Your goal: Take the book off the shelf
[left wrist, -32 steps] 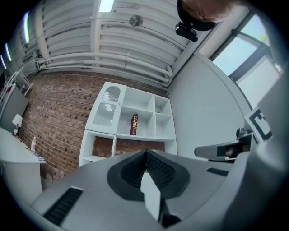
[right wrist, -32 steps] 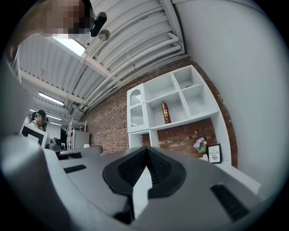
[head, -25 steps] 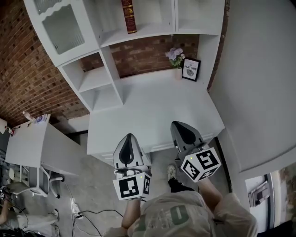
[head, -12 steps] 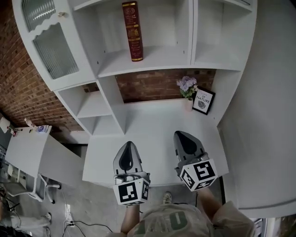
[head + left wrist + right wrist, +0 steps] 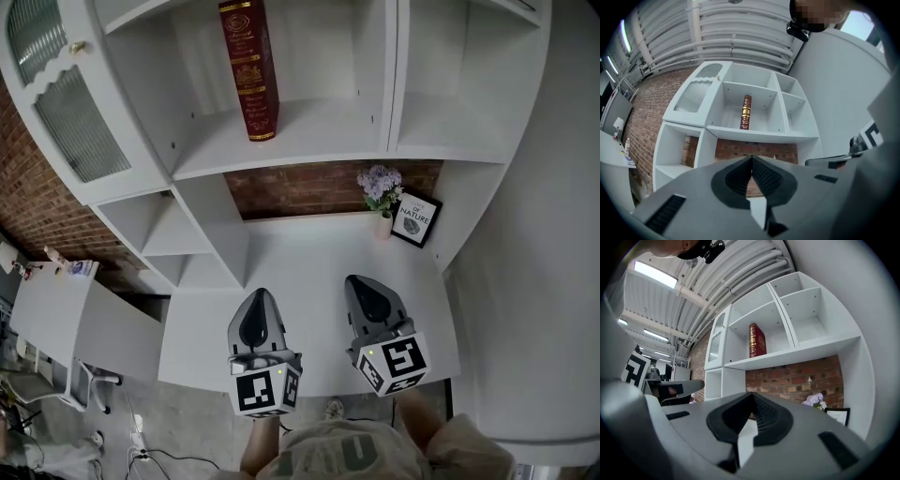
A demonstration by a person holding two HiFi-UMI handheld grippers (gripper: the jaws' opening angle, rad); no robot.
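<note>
Well above and beyond both grippers, the book (image 5: pixel 248 70) is stood upright on the shelf (image 5: pixel 319 136), long axis vertical, spine turned outward. Over the desk (image 5: pixel 309 253), the left gripper (image 5: pixel 260 295) and right gripper (image 5: pixel 361 283) are closed and empty.

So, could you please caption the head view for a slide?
Left tongs and right tongs, shut and empty, at the desk; red book standing on the shelf.

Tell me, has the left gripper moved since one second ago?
Yes. The left gripper has moved forward, toward the shelf: before, it hung mostly short of the front edge of the desk; now its shut jaws are over it.
</note>
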